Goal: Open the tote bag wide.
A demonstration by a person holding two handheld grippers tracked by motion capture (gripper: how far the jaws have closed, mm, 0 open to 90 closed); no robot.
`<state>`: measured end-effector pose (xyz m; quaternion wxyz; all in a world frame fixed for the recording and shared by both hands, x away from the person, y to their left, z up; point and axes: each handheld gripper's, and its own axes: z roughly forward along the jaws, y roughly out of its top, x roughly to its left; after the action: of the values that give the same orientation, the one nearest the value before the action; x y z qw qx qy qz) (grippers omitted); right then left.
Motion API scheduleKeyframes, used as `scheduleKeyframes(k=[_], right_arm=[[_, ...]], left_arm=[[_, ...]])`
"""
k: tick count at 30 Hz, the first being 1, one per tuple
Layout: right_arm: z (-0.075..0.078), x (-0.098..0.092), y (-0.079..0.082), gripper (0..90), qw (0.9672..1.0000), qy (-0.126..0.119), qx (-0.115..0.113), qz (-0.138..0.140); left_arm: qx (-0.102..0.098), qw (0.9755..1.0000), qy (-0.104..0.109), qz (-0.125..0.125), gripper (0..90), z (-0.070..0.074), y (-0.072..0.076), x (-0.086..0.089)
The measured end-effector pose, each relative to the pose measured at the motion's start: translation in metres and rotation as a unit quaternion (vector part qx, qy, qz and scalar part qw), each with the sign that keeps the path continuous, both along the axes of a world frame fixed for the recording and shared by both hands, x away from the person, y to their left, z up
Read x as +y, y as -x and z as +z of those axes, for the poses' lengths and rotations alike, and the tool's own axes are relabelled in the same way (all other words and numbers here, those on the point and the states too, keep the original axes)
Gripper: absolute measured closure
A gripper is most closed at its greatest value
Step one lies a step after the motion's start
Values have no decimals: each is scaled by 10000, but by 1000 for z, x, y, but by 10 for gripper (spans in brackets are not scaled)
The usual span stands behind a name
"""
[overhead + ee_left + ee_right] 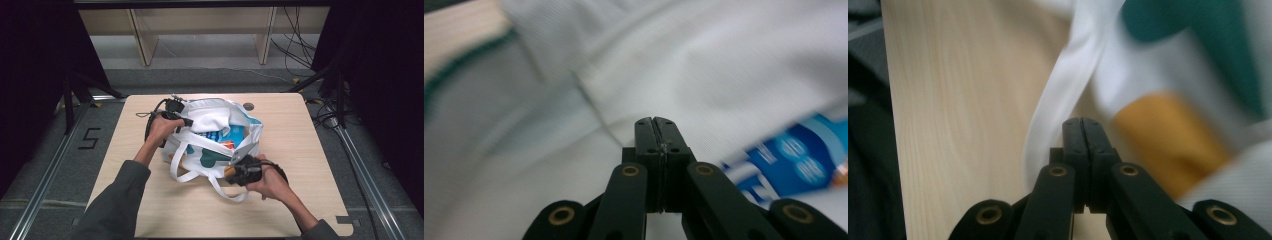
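High view: a white bag (pixel 212 137) lies mid-table (pixel 300 150), nearer the far edge; the left gripper (pixel 186 121) is at its far-left rim, the right gripper (pixel 234 170) at its near-right side. Left gripper view: jaws clenched, empty, over white cloth beside a blue packet (pixel 794 162). Right gripper view: jaws clenched, empty, by a strap (pixel 1058 110).

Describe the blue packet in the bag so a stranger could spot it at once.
Find the white tote bag in the middle of the wooden table. Look into its open mouth: the blue packet lies there, bright blue with white print, unlike the white cloth around it.

White tote bag (pixel 215 135) lies slumped open mid-table, straps trailing.
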<state>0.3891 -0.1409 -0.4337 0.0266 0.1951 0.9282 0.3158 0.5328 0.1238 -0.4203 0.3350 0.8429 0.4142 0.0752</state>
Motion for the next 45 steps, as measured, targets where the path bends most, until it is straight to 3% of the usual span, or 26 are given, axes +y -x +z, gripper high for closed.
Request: scheduleKeyframes(k=[2,3,4,5,8,11,13,16,17,18,20,21,22,24,27,29,30,33,35,37,39,40,41,42,44,45], right_arm=[[21,-2,-6,900,9994,-175,-278,-126],[30,-2,-8,900,9980,-361,-394,-331],[36,-2,-11,900,9972,-438,-474,-391],[41,-3,-16,900,9959,-534,-610,-408],[53,0,-36,900,9903,-496,-1019,-808],[55,9,-58,900,9884,-288,-1114,-992],[52,15,-71,900,9891,-183,-1095,-963],[45,24,-94,900,9897,161,-946,-1058],[42,26,-99,900,9886,249,-1005,-1093],[40,28,-104,900,9877,414,-859,-1240],[33,31,-118,900,9843,659,-896,-1371],[30,32,-126,900,9803,842,-922,-1530],[28,32,-131,900,9788,901,-921,-1592],[24,28,-147,900,9731,877,-869,-1944],[17,21,-165,900,9631,927,-685,-2432],[8,16,-175,900,9596,864,-601,-2610],[4,16,-178,900,9582,892,-528,-2665],[-4,14,-185,900,9554,950,-399,-2768],[0,13,-185,900,9584,900,-306,-2691],[10,11,-182,900,9640,752,-344,-2527],[24,7,-174,900,9662,606,-491,-2456],[29,5,-169,900,9691,522,-581,-2338],[34,4,-163,900,9719,412,-599,-2239],[39,1,-157,900,9740,377,-672,-2129],[43,-2,-145,900,9744,345,-725,-2098],[44,-7,-140,900,9768,391,-799,-1949]], left_arm=[[97,9992,-187,-349,884,-4,11,-3],[147,9985,-252,-469,884,-6,13,-4],[184,9980,-282,-537,888,-8,17,-5],[189,9984,-181,-504,890,-11,22,-7],[158,9972,-289,-673,891,-9,29,-5],[148,9963,-274,-803,892,-5,34,-1],[124,9957,-268,-880,893,-4,39,2],[43,9953,-247,-930,893,-5,50,6],[60,9951,-244,-958,893,-6,53,8],[116,9949,-195,-985,893,-8,58,11],[144,9943,-149,-1050,893,-11,68,14],[90,9935,-133,-1126,894,-12,72,15],[43,9929,-131,-1182,893,-12,78,17],[-53,9913,-171,-1303,894,-15,88,19],[-55,9926,115,-1204,895,-29,103,17],[-123,9916,35,-1289,895,-32,106,17],[-149,9923,83,-1230,895,-33,108,15],[-164,9914,22,-1300,894,-28,106,16],[-234,9900,-107,-1384,885,-17,103,18],[-381,9920,192,-1189,841,-7,101,18],[-610,9924,221,-1041,844,9,90,21],[-619,9942,260,-840,846,16,86,21],[-787,9931,299,-814,848,22,76,21],[-852,9935,304,-688,847,27,70,22],[-996,9940,252,-370,849,36,49,24],[-1081,9936,194,-257,851,37,42,24]])
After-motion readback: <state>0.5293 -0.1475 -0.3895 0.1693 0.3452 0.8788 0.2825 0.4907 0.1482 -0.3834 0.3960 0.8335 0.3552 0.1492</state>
